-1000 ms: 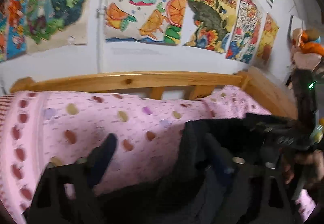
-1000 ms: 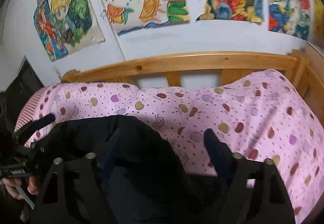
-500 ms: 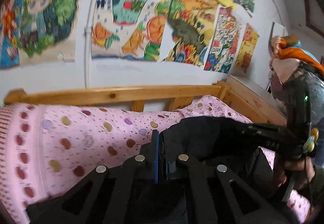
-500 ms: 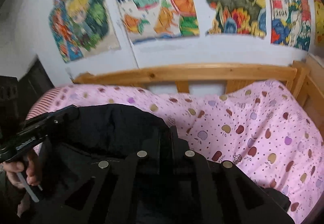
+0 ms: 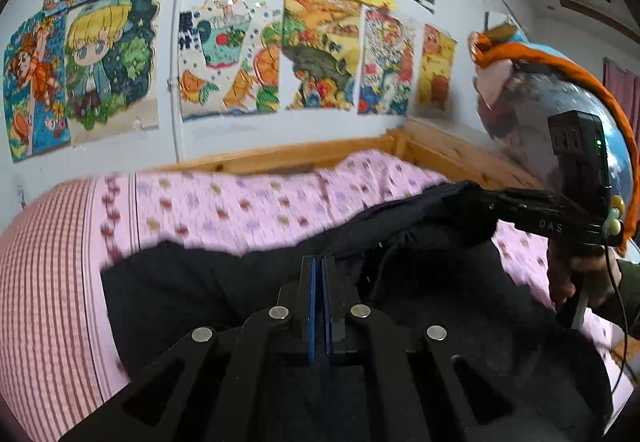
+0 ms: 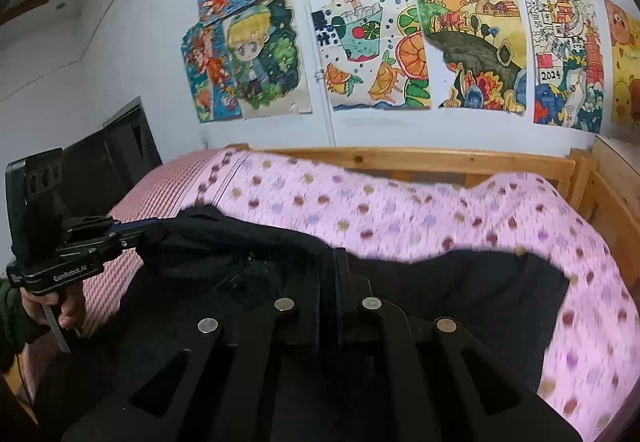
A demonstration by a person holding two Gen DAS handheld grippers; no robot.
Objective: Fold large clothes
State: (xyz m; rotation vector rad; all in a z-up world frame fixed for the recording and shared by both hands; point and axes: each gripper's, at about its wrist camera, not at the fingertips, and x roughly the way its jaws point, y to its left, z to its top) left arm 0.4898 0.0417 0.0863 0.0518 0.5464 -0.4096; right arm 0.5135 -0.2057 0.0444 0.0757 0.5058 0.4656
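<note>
Both the left gripper and right gripper are clenched on the black garment, lifted over the bed; folding has barely begun.

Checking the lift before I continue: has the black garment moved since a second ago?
Yes. The black garment now covers more of the pink sheet, its gripped edge nearer the wooden bed rail.

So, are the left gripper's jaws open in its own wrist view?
No, the left gripper has its blue pads pressed together, pinching the black garment.
</note>
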